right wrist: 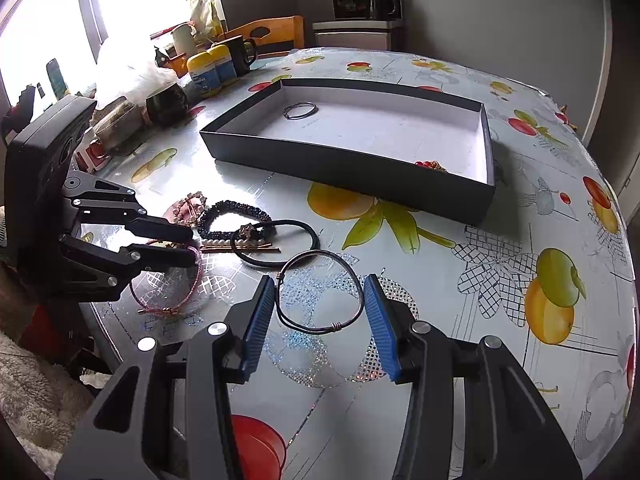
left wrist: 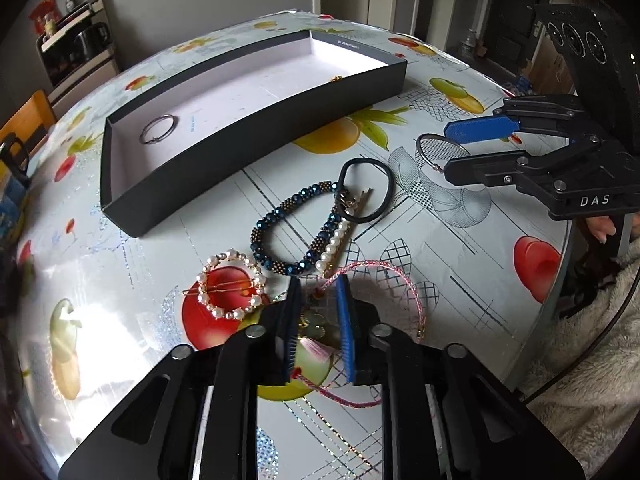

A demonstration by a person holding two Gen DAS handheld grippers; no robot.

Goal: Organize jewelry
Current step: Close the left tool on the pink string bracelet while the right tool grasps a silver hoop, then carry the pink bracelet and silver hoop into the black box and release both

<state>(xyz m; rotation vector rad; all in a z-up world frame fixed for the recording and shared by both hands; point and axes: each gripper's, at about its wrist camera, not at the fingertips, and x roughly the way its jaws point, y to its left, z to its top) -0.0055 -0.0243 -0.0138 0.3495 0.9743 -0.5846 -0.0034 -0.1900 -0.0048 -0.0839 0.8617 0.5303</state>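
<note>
A black shallow box (left wrist: 256, 148) with a white floor lies on the table; a metal ring (left wrist: 157, 129) and a red-gold piece (right wrist: 430, 165) lie in it. My left gripper (left wrist: 318, 284) is open, its fingers astride a pink cord bracelet (left wrist: 394, 280) with a tassel. Beyond it lie a pearl ring clip (left wrist: 231, 284), a blue bead bracelet (left wrist: 296, 228), a pearl hair clip (left wrist: 334, 246) and a black hair tie (left wrist: 366, 190). My right gripper (right wrist: 320, 286) is open around a wire bangle (right wrist: 320, 292) lying on the table.
The table (right wrist: 520, 240) has a glossy fruit-print cloth. Cups, yellow-lidded jars (right wrist: 212, 70) and a bag stand at its far left edge by the window. A wooden chair (right wrist: 272, 34) and a cabinet with a kettle (right wrist: 362, 4) stand behind.
</note>
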